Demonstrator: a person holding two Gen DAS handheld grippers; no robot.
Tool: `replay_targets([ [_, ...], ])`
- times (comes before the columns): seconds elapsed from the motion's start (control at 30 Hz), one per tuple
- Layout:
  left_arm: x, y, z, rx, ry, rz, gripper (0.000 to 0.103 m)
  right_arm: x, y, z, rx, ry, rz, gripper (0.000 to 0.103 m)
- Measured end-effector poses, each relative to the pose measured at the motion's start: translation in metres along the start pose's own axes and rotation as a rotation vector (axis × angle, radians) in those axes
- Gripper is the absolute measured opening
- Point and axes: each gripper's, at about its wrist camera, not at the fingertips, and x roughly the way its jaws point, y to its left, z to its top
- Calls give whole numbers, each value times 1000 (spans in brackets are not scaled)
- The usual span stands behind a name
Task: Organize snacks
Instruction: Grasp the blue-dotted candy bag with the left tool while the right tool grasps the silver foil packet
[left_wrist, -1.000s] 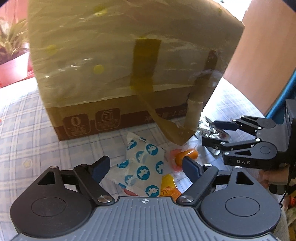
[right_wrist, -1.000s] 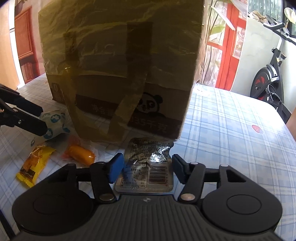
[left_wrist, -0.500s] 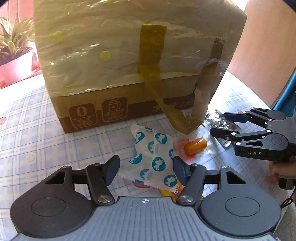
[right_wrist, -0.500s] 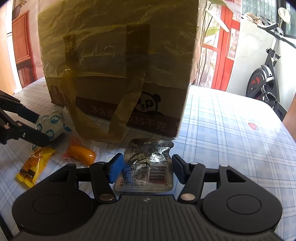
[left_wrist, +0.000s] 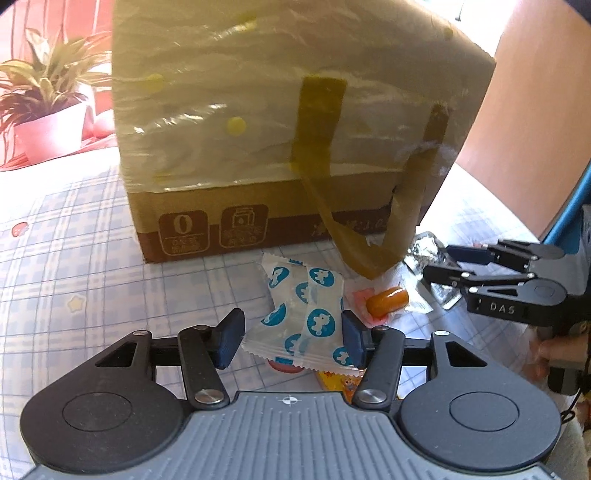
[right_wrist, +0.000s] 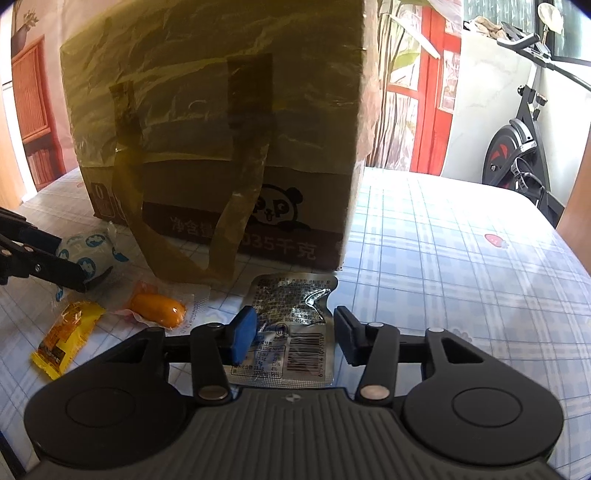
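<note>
My left gripper (left_wrist: 293, 338) is open around a white snack packet with blue dots (left_wrist: 301, 315), its right pad touching the packet. That packet also shows in the right wrist view (right_wrist: 88, 253). My right gripper (right_wrist: 295, 334) is open just above a silver foil packet (right_wrist: 291, 325) lying flat on the tablecloth. An orange sausage in clear wrap (right_wrist: 159, 306) and a yellow candy packet (right_wrist: 64, 336) lie between them. A taped cardboard box (left_wrist: 288, 122) stands just behind the snacks.
The checked tablecloth (right_wrist: 461, 266) stretches to the right of the box. A potted plant (left_wrist: 48, 110) stands at the back left. An exercise bike (right_wrist: 524, 140) and a red door frame stand beyond the table. Loose tape strips (right_wrist: 236, 206) hang off the box.
My left gripper has pulled back, swung left and narrowed its jaws around the blue-dotted packet. My right gripper has stayed open over the foil packet, tilting up slightly.
</note>
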Motion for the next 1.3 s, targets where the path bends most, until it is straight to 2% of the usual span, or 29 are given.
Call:
replay_targets([
  [0.23, -19, 3, -3, -64, -55, -6, 59, 1, 2, 0, -12, 0, -2, 54],
  [0.47, -32, 1, -9, -78, -73, -9, 59, -4, 0, -1, 2, -24, -4, 47],
  [0.5, -33, 1, -9, -81, -76, -9, 59, -6, 1, -2, -5, -35, -12, 32],
  [0.63, -35, 2, -8, -87, -82, -9, 59, -12, 2, -3, 2, -58, -30, 26],
  [0.67, -36, 2, -8, -87, -86, -9, 59, -14, 3, -2, -2, -64, -35, 22],
  [0.7, -37, 3, -8, -87, -89, -11, 59, -15, 3, -2, -2, -63, -40, 6],
  [0.73, -38, 2, -7, -88, -91, -12, 59, -14, 3, -2, 5, -52, -43, 0],
  [0.93, -42, 1, -9, -91, -99, -18, 59, -26, 3, 1, 35, -70, -38, 0],
  [1.03, -44, 1, -10, -97, -105, -23, 59, -25, 1, 7, 70, -23, 4, 6],
  [1.07, -45, 1, -10, -98, -108, -24, 59, -26, 4, 8, 63, -17, 18, 11],
  [1.1, -46, 1, -10, -99, -111, -25, 59, -27, 6, 8, 46, -13, 13, 24],
  [1.2, -48, 3, -12, -109, -113, -26, 59, -29, 11, 8, 41, -4, 8, 45],
  [1.27, -48, 5, -12, -113, -112, -24, 59, -27, 10, 7, 58, 11, 10, 51],
  [1.3, -48, 5, -13, -116, -113, -22, 59, -25, 10, 6, 62, 20, 7, 52],
])
